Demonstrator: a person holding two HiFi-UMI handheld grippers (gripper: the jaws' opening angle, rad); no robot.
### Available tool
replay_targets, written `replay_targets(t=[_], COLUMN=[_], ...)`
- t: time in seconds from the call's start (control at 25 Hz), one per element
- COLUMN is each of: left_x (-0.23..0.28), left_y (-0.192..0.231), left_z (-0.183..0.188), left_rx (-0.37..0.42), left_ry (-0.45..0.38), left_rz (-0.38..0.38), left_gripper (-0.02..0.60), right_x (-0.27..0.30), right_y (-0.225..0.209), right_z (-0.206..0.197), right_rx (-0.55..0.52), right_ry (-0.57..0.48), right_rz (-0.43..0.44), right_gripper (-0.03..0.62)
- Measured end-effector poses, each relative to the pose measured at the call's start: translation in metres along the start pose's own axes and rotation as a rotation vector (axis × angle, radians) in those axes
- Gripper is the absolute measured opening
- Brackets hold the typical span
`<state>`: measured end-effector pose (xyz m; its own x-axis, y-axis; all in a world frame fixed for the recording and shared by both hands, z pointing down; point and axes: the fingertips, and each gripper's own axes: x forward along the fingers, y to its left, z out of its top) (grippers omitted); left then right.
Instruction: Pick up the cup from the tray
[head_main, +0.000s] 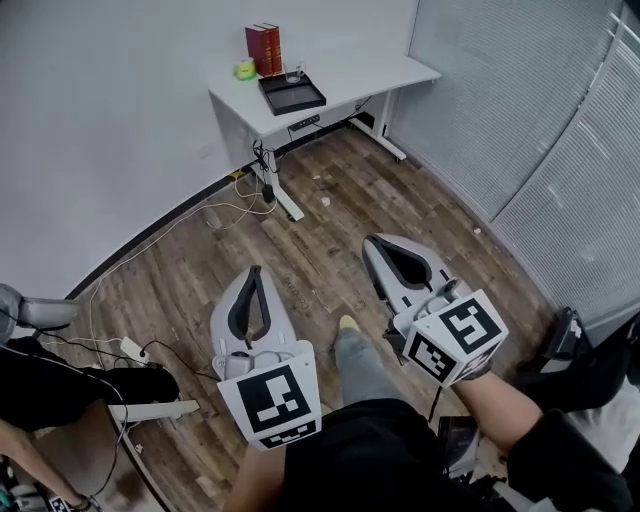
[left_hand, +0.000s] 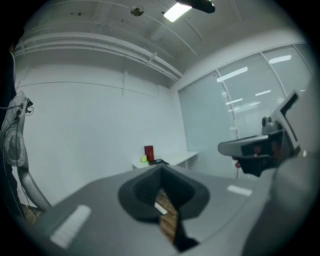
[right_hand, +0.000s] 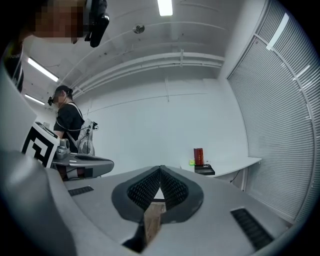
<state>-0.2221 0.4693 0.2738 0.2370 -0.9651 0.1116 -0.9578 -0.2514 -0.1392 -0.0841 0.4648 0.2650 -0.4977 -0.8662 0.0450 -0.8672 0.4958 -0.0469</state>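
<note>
Approach step: left gripper and right gripper, both pressed together (empty), hang well short of the desk; next, walk up and open for its glass cup.

Clr cup upright, far edge of blk tray.

Grey left gripper, marker cube, black sleeve

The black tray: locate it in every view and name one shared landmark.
Head view: black tray top centre, on white desk.
Left gripper view: tray tiny, mid-frame, right of red books.
Right gripper view: tray right of centre, under the books.
Shared landmark: red books.
</note>
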Motion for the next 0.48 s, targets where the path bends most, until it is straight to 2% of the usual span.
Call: replay_targets(t=[0.28, 0.48], left_x=[0.045, 0.07], left_y=[-0.001, -0.018], left_z=[0.001, 0.001], left_rx=[0.009, -0.003], left_ry=[0.016, 0.027], left_rz=[-0.01, -0.03], left_gripper=[0.001, 0.002], right_x=[0.036, 0.044], right_y=[-0.033, -0.061], right_z=[0.002, -0.002], right_rx=[0.018, 0.024], right_ry=[0.001, 0.025], right_rz=[0.004, -0.002], right_gripper=[0.014, 0.014])
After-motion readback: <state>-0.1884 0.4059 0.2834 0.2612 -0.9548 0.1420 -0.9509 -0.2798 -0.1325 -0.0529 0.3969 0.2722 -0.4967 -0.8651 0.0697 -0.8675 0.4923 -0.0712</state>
